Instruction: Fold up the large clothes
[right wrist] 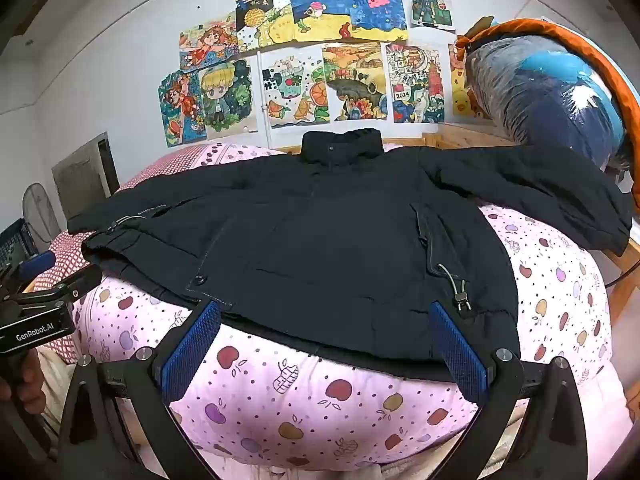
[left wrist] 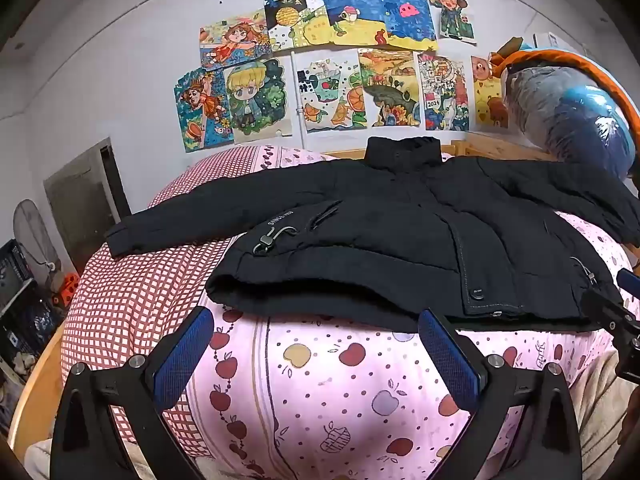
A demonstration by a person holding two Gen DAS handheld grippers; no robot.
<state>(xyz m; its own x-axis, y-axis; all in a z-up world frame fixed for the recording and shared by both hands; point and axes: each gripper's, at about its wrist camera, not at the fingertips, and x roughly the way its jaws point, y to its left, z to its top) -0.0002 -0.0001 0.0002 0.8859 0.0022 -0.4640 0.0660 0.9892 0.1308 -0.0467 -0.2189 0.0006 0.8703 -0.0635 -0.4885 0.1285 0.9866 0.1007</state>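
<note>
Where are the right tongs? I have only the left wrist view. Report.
Observer: The right tongs are open and empty, at the black jacket's near hem.
Operator: Now give me the sleeve end at picture right.
Observer: That cuff hangs past the pink quilt, over the wooden bed rail.
</note>
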